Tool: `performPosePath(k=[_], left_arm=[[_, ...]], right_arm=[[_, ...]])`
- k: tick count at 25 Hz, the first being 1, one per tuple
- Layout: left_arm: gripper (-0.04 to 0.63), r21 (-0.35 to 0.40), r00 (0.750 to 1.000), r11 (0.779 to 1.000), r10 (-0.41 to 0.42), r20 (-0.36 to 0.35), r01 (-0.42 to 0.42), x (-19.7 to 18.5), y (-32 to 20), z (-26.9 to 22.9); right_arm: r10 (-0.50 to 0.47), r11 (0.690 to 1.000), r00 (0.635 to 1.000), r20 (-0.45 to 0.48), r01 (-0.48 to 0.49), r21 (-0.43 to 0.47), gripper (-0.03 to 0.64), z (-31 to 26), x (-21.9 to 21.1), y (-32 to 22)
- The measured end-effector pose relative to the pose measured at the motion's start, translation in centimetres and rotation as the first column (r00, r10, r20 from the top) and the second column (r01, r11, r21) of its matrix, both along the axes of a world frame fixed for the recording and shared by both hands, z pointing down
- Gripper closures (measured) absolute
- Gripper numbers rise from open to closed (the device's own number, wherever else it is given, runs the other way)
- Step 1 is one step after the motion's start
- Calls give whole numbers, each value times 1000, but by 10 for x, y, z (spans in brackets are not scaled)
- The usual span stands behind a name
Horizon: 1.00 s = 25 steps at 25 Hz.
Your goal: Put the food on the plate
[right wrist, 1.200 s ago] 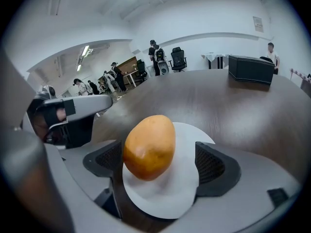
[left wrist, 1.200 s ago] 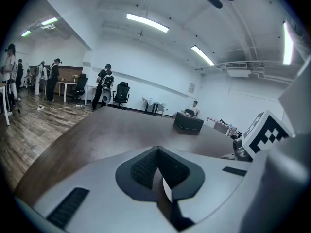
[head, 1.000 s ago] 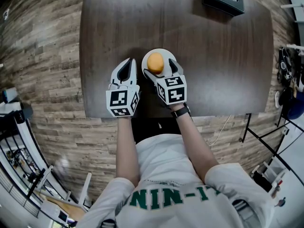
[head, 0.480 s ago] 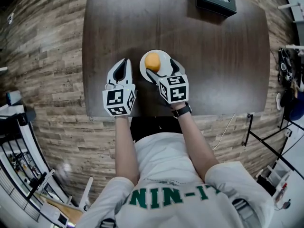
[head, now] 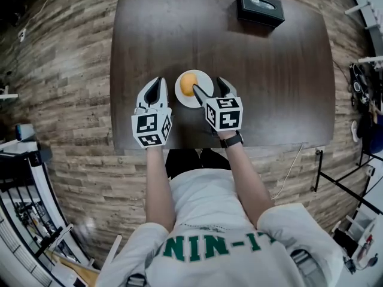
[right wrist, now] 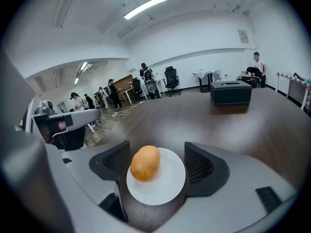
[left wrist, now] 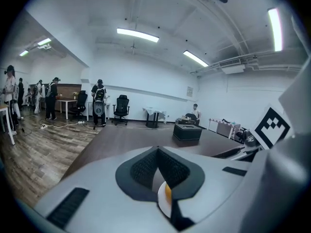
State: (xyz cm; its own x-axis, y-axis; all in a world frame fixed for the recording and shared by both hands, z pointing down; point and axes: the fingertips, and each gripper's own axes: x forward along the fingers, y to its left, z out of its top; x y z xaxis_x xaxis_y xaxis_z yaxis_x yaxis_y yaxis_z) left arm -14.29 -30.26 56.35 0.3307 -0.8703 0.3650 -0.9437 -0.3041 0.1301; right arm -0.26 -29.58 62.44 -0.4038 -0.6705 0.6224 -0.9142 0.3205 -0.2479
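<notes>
Food, one rounded orange-yellow piece: lies on the white plate near the front edge of the dark table, so the task reads as done, with nothing visibly left but drawing clear. Right gripper: jaws spread, just been narrowing, pads free of the food seen between them; left gripper: jaws pressed together, empty, beside the plate
</notes>
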Motion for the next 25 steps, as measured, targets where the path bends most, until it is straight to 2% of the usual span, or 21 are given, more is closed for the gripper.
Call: performPosePath(k=[13, 18, 25], left_arm=[[583, 76, 999, 997, 19, 48, -23, 17, 16, -54], [584, 119, 998, 993, 17, 63, -25, 24, 19, -79], [584, 172, 998, 985, 18, 68, -29, 33, 26, -107]], right_arm=[[52, 988, 998, -33, -46, 149, 410, -68, 26, 6], [77, 975, 996, -45, -65, 211, 497, -98, 39, 5], [94, 955, 995, -42, -78, 285, 554, -133, 51, 8]])
